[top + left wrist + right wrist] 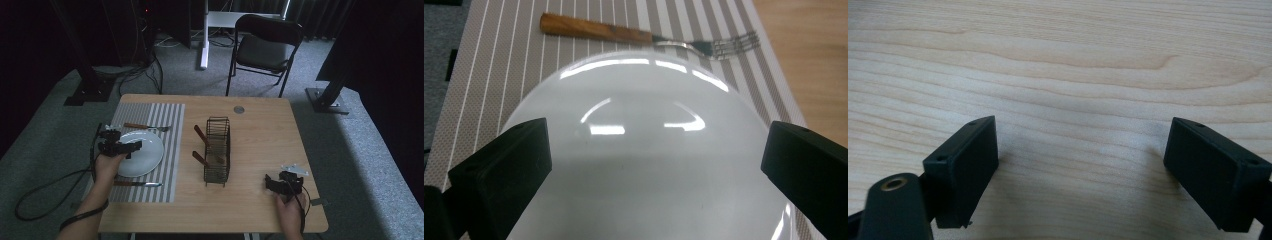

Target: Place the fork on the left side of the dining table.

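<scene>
Two grippers working: left gripper (131, 147), jaws spread wide and holding nothing, is hovering over the white plate (644, 150) lying on the striped placemat (170, 150); right gripper (270, 184), likewise wide and empty, is resting on the bench (1058, 65). Approach step; next, probably lowering to pinch the plate rim.

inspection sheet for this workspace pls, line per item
Surface: wooden table, striped placemat on its left part.
Job's things: white plate on the placemat, fork beyond it, knife on the near side.
Clutter: wire rack mid-table, holding brown-handled utensils.
Grippers: left gripper open, over the plate; right gripper open, over bare wood.
Cables: one trails from the left gripper to the floor.
Surroundings: black folding chair, grey carpet, dark curtains.
</scene>
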`<state>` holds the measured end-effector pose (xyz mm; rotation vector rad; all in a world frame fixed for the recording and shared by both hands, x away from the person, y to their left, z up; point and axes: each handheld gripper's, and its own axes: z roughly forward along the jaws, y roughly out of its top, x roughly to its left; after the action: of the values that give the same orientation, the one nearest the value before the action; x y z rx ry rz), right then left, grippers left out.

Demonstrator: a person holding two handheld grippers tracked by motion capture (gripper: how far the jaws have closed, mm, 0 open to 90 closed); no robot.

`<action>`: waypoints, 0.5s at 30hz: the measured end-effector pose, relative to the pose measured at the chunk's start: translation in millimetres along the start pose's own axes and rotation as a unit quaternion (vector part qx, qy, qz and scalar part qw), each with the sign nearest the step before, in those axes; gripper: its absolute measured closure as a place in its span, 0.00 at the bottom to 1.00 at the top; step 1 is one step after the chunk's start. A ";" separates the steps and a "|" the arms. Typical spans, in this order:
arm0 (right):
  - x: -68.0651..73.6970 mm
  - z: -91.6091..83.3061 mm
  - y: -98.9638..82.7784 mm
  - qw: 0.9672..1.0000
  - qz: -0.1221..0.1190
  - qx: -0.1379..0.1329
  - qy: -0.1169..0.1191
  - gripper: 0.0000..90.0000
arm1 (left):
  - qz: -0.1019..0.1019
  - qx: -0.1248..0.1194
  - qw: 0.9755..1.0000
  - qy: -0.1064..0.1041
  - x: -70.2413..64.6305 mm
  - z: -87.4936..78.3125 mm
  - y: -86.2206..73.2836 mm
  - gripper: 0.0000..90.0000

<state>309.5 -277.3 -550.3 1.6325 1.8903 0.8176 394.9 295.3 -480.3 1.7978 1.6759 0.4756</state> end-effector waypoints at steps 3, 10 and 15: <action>0.0 0.0 0.0 1.000 0.000 0.000 0.000 0.15 | 0.006 -0.001 1.000 -0.001 -0.9 -4.6 -6.2 0.00; 0.0 0.0 0.0 1.000 0.000 0.000 0.000 0.15 | 0.007 -0.002 1.000 -0.008 -1.2 -13.7 -19.2 0.00; 0.0 0.0 0.0 1.000 0.000 0.000 0.000 0.15 | 0.019 -0.003 1.000 -0.007 -4.6 -18.4 -31.9 0.00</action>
<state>309.5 -277.3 -550.2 1.6327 1.8902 0.8176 358.4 294.3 -487.0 1.8271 1.6322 0.4814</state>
